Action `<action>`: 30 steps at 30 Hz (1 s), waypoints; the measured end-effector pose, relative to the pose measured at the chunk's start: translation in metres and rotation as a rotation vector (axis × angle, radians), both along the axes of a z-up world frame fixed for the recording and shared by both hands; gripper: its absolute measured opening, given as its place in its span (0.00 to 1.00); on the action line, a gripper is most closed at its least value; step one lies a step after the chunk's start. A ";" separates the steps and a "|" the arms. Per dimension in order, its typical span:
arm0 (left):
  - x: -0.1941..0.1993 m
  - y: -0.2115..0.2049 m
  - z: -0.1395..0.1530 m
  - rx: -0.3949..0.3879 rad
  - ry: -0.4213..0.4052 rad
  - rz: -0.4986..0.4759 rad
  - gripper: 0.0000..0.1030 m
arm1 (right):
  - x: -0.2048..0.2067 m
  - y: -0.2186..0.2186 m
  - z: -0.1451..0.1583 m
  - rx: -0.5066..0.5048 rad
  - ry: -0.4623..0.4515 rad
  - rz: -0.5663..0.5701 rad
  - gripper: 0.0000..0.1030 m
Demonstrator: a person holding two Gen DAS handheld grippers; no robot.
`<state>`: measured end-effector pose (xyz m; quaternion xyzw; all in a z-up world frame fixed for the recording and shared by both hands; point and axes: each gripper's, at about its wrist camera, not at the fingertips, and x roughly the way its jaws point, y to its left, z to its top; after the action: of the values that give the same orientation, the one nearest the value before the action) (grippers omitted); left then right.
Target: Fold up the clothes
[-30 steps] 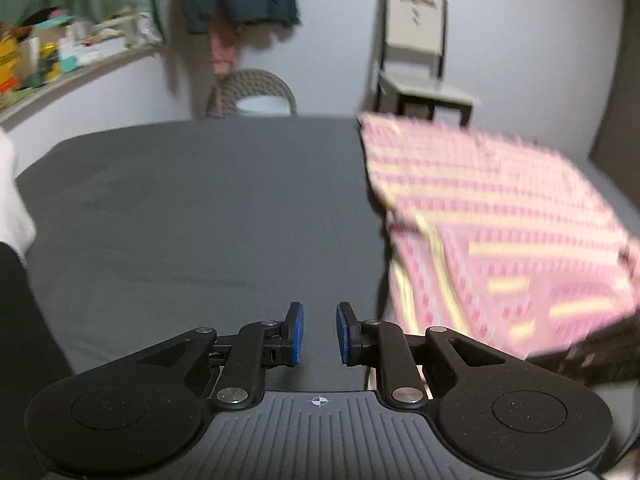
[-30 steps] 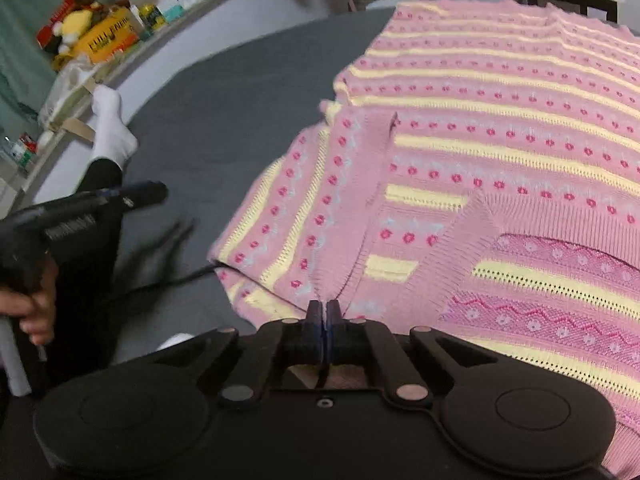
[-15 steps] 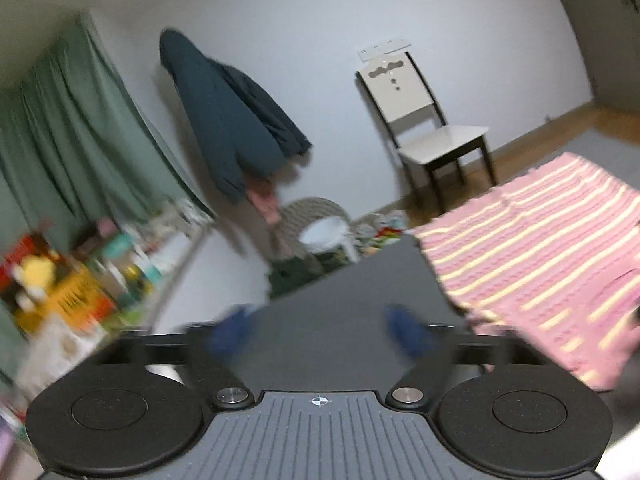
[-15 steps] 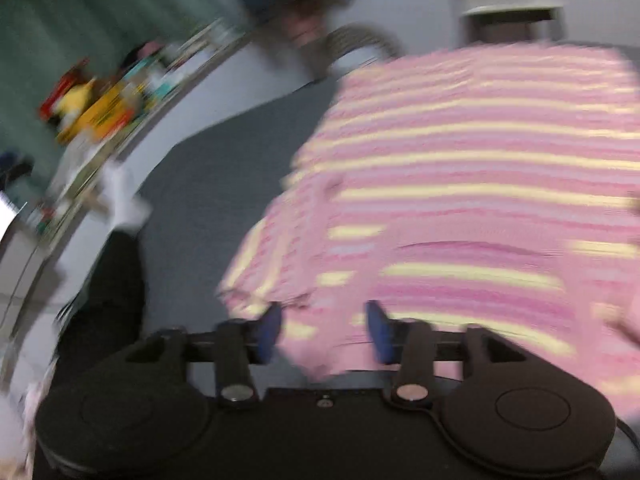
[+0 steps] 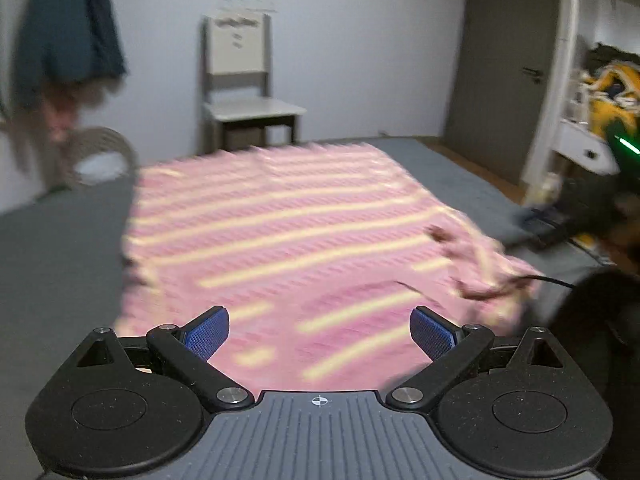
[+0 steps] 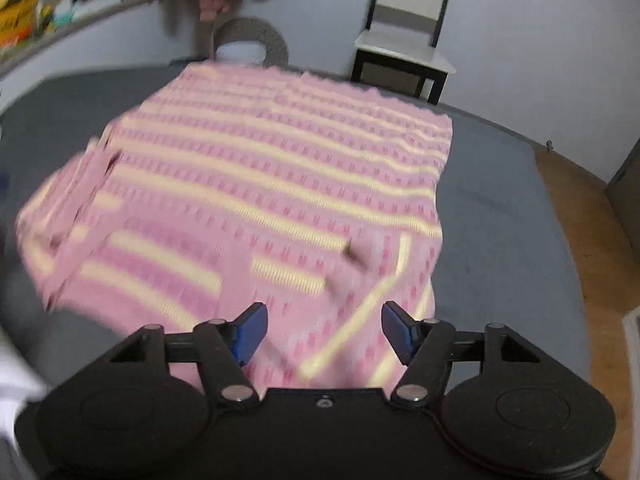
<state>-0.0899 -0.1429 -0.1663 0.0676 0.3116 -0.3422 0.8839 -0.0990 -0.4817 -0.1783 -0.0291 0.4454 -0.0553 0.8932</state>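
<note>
A pink knitted sweater [image 5: 280, 232] with yellow stripes lies spread on the grey bed [image 5: 52, 248]. Its sleeves look folded inward near the front edge. My left gripper [image 5: 319, 334] hovers open over the sweater's near part, nothing between its blue pads. In the right wrist view the same sweater [image 6: 272, 184] fills the middle of the bed [image 6: 500, 208]. My right gripper [image 6: 324, 332] stands open above the sweater's near right corner, holding nothing. Both views are motion-blurred.
A pale chair [image 5: 240, 92] stands against the far wall beyond the bed, with a wicker basket [image 5: 100, 152] to its left and dark clothes [image 5: 68, 32] hanging above. A door [image 5: 504, 64] and cluttered shelf [image 5: 600, 120] are at right. Wooden floor [image 6: 592, 240] lies right of the bed.
My right gripper was shut on the sweater's edge a second ago and has let go and opened. My left gripper opened wider and swung from bare bed to over the sweater.
</note>
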 end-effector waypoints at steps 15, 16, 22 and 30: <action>-0.015 -0.013 -0.044 -0.071 0.106 -0.128 0.95 | 0.130 -0.031 -0.076 -0.156 0.266 0.027 0.21; -0.014 -0.015 -0.046 -0.069 0.113 -0.128 0.95 | 0.130 -0.031 -0.079 -0.172 0.272 0.034 0.12; -0.014 -0.014 -0.054 -0.078 0.126 -0.117 0.95 | 0.119 -0.067 -0.057 0.148 0.063 -0.112 0.09; -0.018 -0.012 -0.050 -0.089 0.138 -0.133 0.95 | 0.109 -0.084 -0.050 0.287 0.048 -0.180 0.47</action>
<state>-0.1077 -0.1546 -0.2167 0.0253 0.3511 -0.4175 0.8377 0.0103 -0.5655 -0.2287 0.1375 0.4709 -0.0701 0.8686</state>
